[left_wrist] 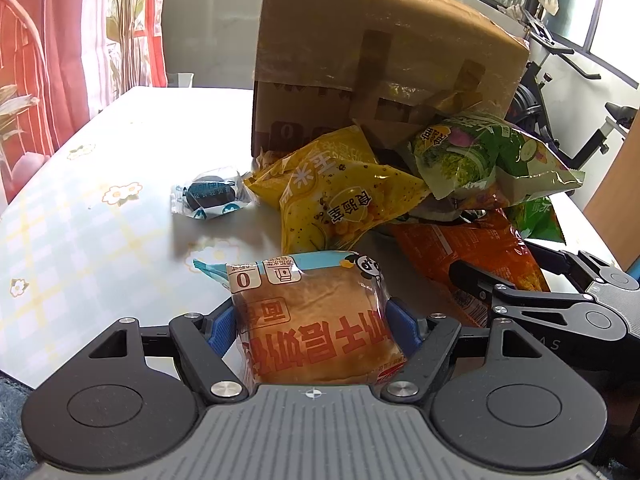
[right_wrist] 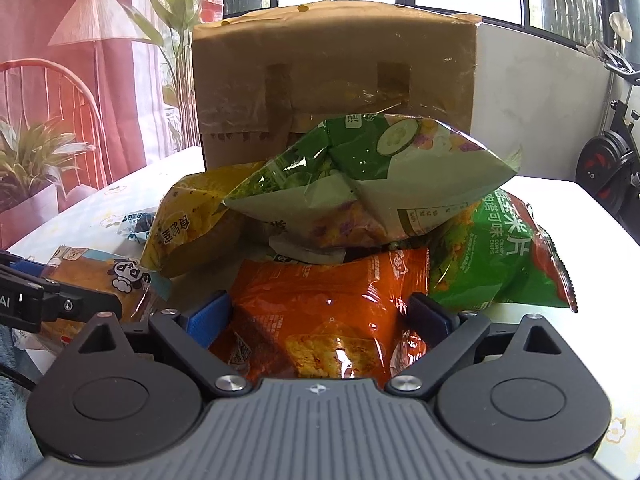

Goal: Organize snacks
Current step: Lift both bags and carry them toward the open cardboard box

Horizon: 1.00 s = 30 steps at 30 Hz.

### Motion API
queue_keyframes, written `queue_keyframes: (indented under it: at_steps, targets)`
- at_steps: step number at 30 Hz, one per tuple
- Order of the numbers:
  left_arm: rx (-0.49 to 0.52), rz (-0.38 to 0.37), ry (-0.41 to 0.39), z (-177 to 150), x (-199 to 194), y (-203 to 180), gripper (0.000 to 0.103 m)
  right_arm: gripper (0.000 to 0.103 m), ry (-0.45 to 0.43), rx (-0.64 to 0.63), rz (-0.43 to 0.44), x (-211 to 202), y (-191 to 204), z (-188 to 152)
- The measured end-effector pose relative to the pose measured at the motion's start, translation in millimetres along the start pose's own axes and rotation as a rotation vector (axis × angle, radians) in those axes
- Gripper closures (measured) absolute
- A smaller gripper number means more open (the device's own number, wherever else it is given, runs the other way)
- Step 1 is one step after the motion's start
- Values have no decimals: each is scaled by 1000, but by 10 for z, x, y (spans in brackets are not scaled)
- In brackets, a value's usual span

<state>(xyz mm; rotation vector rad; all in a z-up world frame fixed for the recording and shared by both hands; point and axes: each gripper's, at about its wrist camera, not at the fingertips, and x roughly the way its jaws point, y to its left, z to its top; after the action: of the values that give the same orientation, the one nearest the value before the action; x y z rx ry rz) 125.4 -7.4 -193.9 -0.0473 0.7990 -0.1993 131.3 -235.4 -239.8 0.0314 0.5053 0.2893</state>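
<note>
On the table [left_wrist: 100, 184]; bread pack [left_wrist: 316, 320] inside left tool [left_wrist: 310, 326].

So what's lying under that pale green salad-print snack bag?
The pale green salad-print snack bag rests on an orange snack packet, a yellow corn bag and a darker green chip bag. Anything deeper in the pile is covered.

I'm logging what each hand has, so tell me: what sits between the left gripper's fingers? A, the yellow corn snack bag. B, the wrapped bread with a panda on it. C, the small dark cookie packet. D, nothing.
B: the left gripper has its blue pads against both sides of the wrapped bread.
</note>
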Motion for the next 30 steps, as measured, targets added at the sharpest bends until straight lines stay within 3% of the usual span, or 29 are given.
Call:
queue_keyframes:
  at_steps: [2,8,21,30]
  targets:
    - [-2,0,-4,1,-11,1,25,17,5,-11,15,-27,16,7]
    - [-12,3,-30,-13,-107,21,25,24,49,15,64,-176,-5,24]
    - [6,5,-92,-23,-373,-14,25,25,44,58,99,-543,-29,48]
    - [45,15,-225,51,-697,-39,25,25,-111,17,109,-928,53,162]
